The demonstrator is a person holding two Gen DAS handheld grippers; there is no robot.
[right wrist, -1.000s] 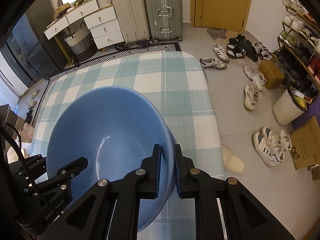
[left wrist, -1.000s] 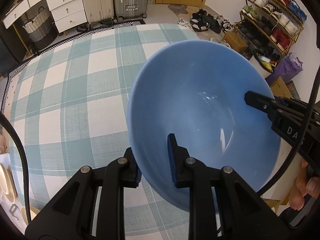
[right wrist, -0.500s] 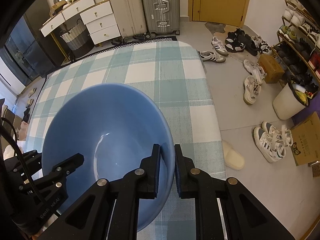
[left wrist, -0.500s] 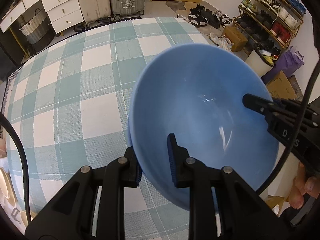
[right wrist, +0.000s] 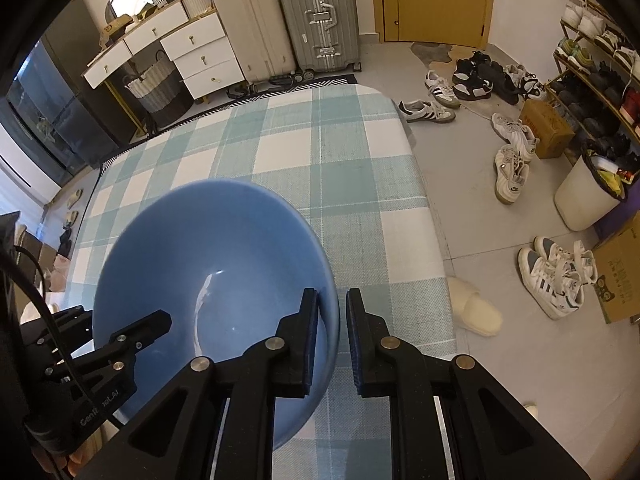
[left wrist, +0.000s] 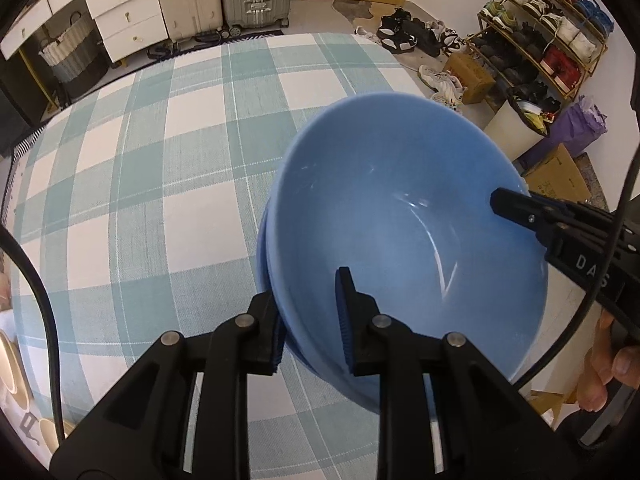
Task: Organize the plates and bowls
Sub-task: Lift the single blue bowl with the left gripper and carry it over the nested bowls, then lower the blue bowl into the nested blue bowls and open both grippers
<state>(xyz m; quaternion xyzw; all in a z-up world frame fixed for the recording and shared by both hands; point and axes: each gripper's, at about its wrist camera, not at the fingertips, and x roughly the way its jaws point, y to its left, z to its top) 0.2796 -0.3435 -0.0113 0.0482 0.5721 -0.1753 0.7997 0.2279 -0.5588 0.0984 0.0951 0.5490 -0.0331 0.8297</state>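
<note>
A large blue bowl (left wrist: 400, 216) hangs tilted over the checked tablecloth (left wrist: 160, 184), held from two sides. My left gripper (left wrist: 310, 328) is shut on its near rim, one pad inside and one outside. A second, darker blue rim (left wrist: 262, 256) shows just beneath the bowl on its left side, like a nested bowl. The right gripper (left wrist: 520, 208) grips the rim on the opposite side. In the right wrist view the blue bowl (right wrist: 208, 264) fills the lower left. My right gripper (right wrist: 332, 336) is shut on its rim, and the left gripper (right wrist: 140, 332) holds the far side.
Beige plates (left wrist: 10, 360) peek in at the table's lower left edge. The table's right edge (right wrist: 432, 216) drops to a floor strewn with shoes (right wrist: 512, 168), a slipper (right wrist: 476, 312), a white bin (right wrist: 588, 196) and cardboard boxes. Suitcases (right wrist: 316, 16) and drawers stand beyond the far edge.
The bowl has sunk a little toward the cloth between both grippers. A second blue rim has come into sight under its left side. Both grips are unchanged.
</note>
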